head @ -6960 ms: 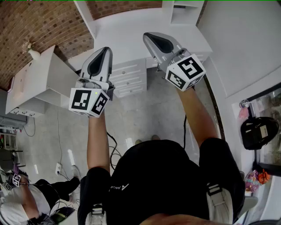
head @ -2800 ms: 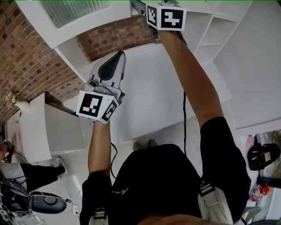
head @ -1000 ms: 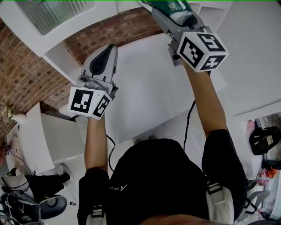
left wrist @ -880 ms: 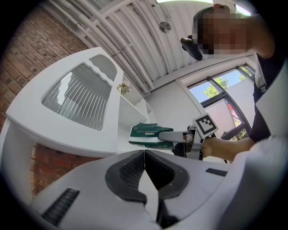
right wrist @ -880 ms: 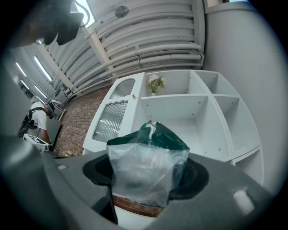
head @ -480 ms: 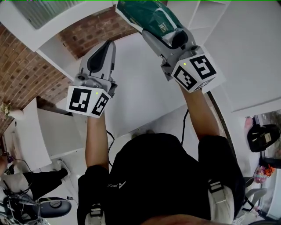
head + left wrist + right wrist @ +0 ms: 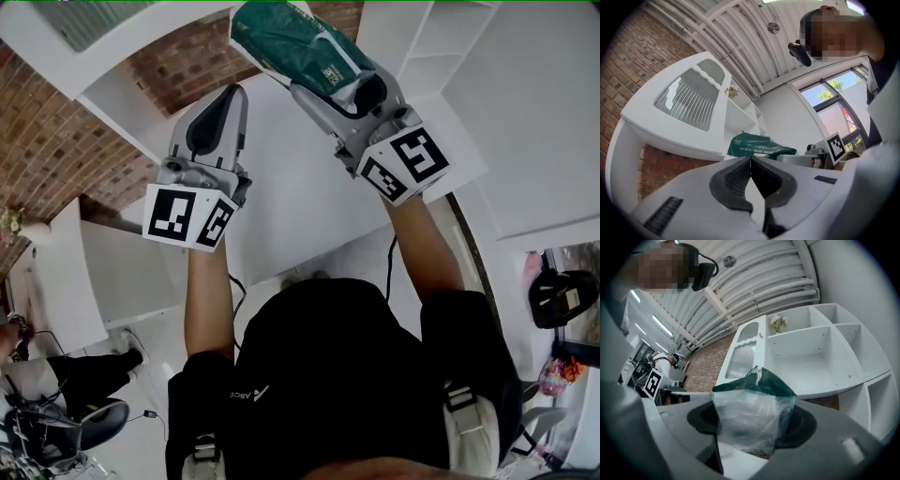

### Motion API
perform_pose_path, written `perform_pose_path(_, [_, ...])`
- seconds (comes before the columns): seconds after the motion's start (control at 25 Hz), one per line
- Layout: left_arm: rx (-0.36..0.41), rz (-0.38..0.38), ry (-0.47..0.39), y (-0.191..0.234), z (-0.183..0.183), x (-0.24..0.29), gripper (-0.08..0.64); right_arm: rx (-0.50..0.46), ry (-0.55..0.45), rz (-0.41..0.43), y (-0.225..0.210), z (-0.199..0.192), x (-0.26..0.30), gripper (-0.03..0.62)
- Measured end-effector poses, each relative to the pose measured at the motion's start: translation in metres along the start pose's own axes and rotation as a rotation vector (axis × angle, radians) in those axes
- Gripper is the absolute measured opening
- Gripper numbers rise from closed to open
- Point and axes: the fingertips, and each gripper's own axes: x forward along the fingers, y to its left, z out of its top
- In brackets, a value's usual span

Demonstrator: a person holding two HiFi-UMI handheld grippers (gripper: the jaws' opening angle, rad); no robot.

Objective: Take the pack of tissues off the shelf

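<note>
The pack of tissues, green with a clear plastic end, is held off the shelf between the jaws of my right gripper. In the right gripper view the pack fills the gap between both dark pads. The jaws have just been closing a little tighter on it. My left gripper is held up to the left of the pack, shut with nothing in it. In the left gripper view its pads meet, and the pack shows beyond them. The white shelf unit stands behind the pack.
A white cabinet with a ribbed glass door adjoins the shelves, against a brick wall. A small plant sits in an upper compartment. A person is at the lower left, and a black bag at the right.
My right gripper has come down and away from the shelf with the green pack in it. The left gripper has hardly moved.
</note>
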Motion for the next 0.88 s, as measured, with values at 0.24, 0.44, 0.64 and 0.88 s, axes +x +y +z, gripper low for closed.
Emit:
perform_pose_path(0.24, [0.001, 0.007, 0.011, 0.001, -0.004, -0.001, 0.000, 0.015, 0.002, 0.025, 0.007, -0.011, 0.002, 0.311])
perform_pose_path(0.44, [0.002, 0.008, 0.017, 0.002, -0.007, 0.000, 0.000, 0.029, 0.011, 0.035, 0.007, -0.018, 0.002, 0.311])
perform_pose_path(0.64, [0.002, 0.009, 0.023, 0.001, -0.010, 0.000, 0.000, 0.032, 0.017, 0.039, 0.008, -0.022, 0.001, 0.311])
perform_pose_path(0.88, [0.005, 0.008, 0.022, 0.002, -0.009, 0.001, 0.000, 0.032, 0.017, 0.042, 0.008, -0.021, 0.001, 0.311])
